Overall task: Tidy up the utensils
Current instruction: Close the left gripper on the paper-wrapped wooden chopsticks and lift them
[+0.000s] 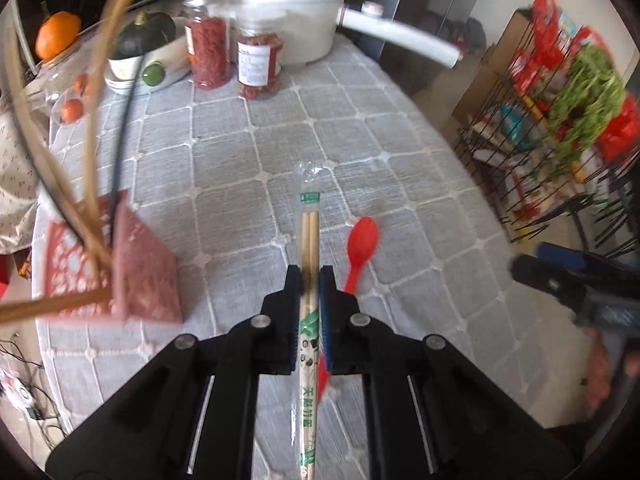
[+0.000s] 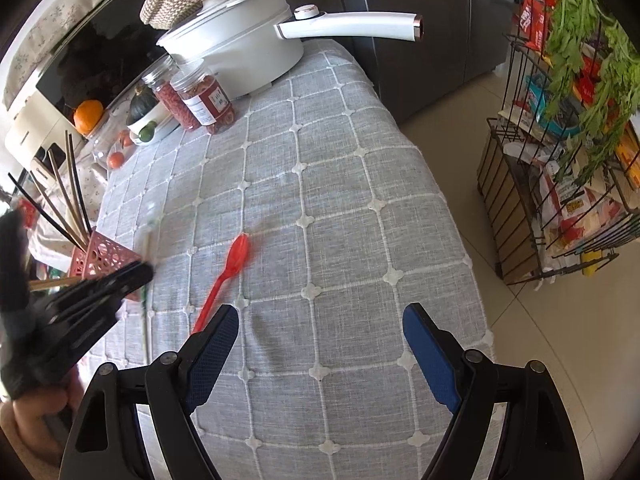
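Observation:
A wrapped pair of wooden chopsticks (image 1: 309,232) runs lengthwise between my left gripper's (image 1: 310,272) blue pads, which are shut on it, lifted over the grey checked tablecloth (image 1: 248,168). A red plastic spoon (image 1: 362,240) lies on the cloth just right of it. A pink perforated utensil basket (image 1: 136,280) with several chopsticks stands to the left. In the right wrist view my right gripper (image 2: 320,316) stands wide open over bare cloth, nothing between its fingers. The spoon (image 2: 236,256) lies ahead to its left. The blurred left gripper (image 2: 100,296) is beside the basket (image 2: 100,260).
A white pot (image 2: 240,52) with a long handle and two jars of red food (image 2: 200,100) stand at the table's far end, with a squash and an orange beside them. A wire rack (image 2: 540,200) of groceries stands on the floor past the table's right edge.

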`<state>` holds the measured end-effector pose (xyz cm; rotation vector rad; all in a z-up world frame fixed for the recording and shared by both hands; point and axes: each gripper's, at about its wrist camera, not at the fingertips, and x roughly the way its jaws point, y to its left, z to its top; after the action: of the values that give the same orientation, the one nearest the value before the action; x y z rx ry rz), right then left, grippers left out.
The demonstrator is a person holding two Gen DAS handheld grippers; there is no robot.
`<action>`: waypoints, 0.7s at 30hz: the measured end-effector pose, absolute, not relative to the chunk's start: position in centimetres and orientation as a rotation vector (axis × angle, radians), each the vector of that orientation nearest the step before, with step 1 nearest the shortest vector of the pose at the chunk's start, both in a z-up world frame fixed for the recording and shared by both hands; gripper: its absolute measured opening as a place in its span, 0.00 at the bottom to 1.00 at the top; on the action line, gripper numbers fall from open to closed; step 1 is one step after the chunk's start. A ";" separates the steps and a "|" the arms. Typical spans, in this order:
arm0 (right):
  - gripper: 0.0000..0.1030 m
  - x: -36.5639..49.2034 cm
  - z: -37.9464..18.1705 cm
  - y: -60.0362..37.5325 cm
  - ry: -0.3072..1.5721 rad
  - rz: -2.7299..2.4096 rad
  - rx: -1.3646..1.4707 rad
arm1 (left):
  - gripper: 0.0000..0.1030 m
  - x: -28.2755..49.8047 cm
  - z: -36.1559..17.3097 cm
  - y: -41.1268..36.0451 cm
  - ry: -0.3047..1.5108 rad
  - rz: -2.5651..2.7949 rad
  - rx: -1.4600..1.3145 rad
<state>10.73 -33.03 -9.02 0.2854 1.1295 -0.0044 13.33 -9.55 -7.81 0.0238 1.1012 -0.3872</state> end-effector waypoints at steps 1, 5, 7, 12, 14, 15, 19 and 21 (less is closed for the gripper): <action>0.83 10.8 -9.0 -33.0 1.128 -0.003 0.290 | 0.10 12.6 -7.1 -8.9 1.082 -0.390 0.016; 0.83 11.1 -9.3 -32.8 1.130 -0.026 0.318 | 0.10 9.9 -4.9 -6.2 0.979 -0.384 0.025; 0.83 11.2 -9.6 -32.6 1.136 -0.027 0.342 | 0.10 9.1 -5.0 -5.0 0.955 -0.379 0.009; 0.83 11.6 -11.3 -31.0 1.176 -0.035 0.335 | 0.10 8.6 -5.0 -3.0 0.968 -0.414 -0.030; 0.83 11.9 -12.0 -29.9 1.193 -0.034 0.309 | 0.10 8.4 -5.1 -2.4 0.967 -0.418 -0.031; 0.83 12.1 -12.3 -29.3 1.200 -0.033 0.301 | 0.10 8.3 -5.1 -2.2 0.967 -0.422 -0.033; 0.83 13.1 -12.8 -27.1 1.213 -0.009 0.281 | 0.10 7.7 -4.5 -1.1 0.936 -0.441 -0.041; 0.83 13.6 -12.7 -26.1 1.203 -0.014 0.265 | 0.10 7.2 -4.0 -0.7 0.917 -0.460 -0.056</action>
<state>13.63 -26.14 -12.74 0.2646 1.2033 -0.0139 7.23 -0.74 -3.99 -0.0559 0.9169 -0.4595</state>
